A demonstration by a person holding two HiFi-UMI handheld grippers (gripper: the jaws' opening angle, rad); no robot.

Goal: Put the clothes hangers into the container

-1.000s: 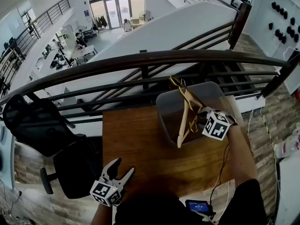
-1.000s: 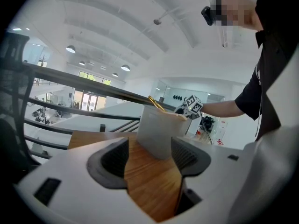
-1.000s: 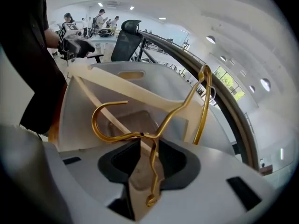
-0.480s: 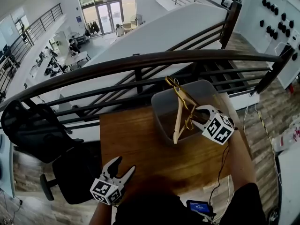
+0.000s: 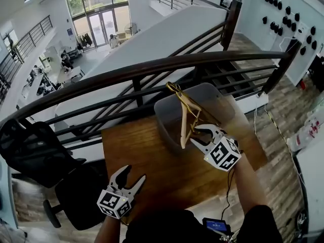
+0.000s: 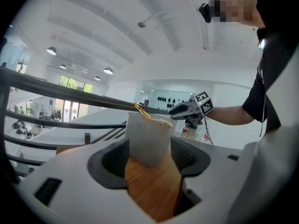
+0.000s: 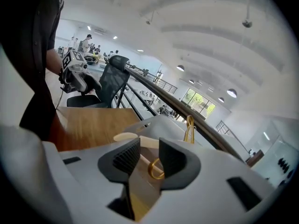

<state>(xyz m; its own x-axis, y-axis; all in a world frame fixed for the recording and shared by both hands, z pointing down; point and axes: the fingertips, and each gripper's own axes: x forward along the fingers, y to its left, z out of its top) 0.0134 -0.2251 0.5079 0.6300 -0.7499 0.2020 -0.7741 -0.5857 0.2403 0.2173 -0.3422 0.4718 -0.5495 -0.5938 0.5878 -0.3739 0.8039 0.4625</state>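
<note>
Hangers leaned in the container; right gripper, jaws just narrowing, and left gripper both gaped empty

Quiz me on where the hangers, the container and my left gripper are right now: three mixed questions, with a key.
1. Where are the wooden hangers?
2. True or false: the left gripper is shut on a hanger.
3. The container stands on: A a shelf; B the wooden table; C a stool.

Key
1. Standing upright in the container, gold hooks at the top.
2. False: its jaws are apart with nothing held between them.
3. B.
</note>
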